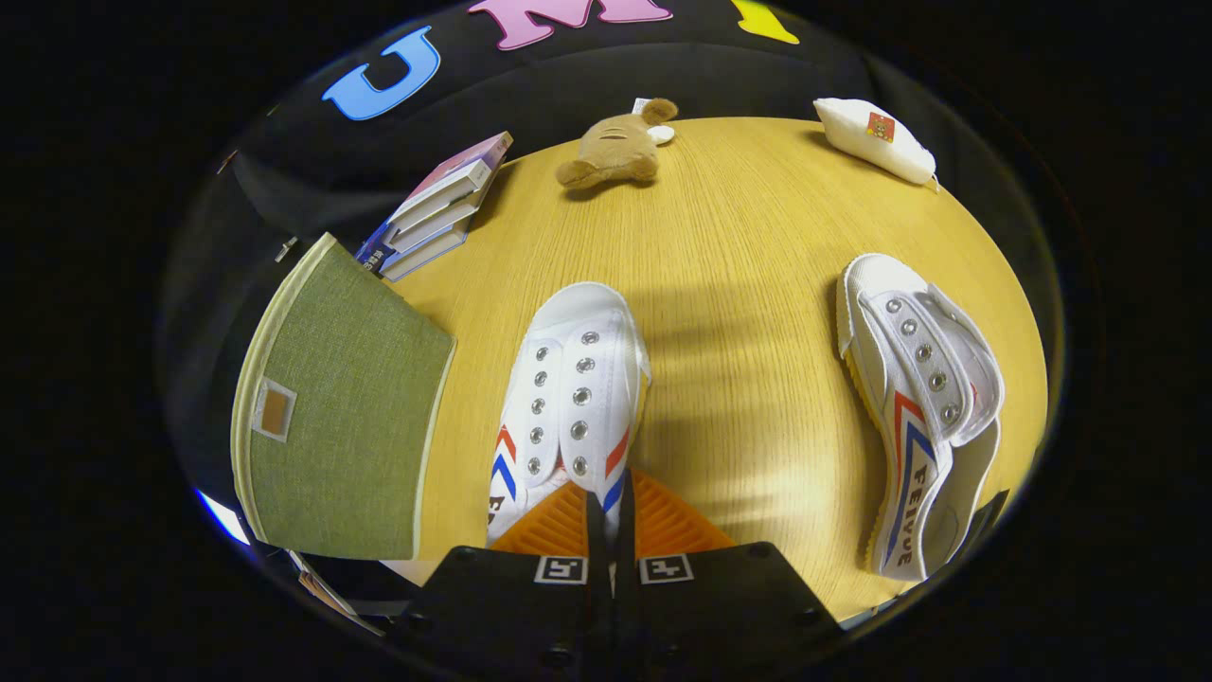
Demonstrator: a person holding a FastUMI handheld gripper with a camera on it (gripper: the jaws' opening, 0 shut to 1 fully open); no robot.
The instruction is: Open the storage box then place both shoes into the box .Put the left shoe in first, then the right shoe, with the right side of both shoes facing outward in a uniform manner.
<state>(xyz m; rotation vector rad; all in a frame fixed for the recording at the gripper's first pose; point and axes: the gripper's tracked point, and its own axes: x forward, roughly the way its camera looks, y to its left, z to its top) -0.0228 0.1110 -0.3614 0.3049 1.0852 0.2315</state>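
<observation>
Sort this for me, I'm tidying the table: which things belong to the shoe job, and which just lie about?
Job: green storage box, lid shut; shoe held in the shut gripper; second shoe on its side.
Lying about: books, teddy bear, white pouch.

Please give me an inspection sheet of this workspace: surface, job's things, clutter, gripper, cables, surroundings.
Surface: wooden table.
Job's things: green storage box, lid closed, beside the fingers; one white shoe upright just ahead of them; second shoe tipped on its side, apart.
Clutter: stacked books, plush bear, white pouch at the far edge.
Gripper: jaws closed together over the near shoe's rear; grip unclear.
Cables: nothing seen.
Surroundings: black cloth wall.
</observation>
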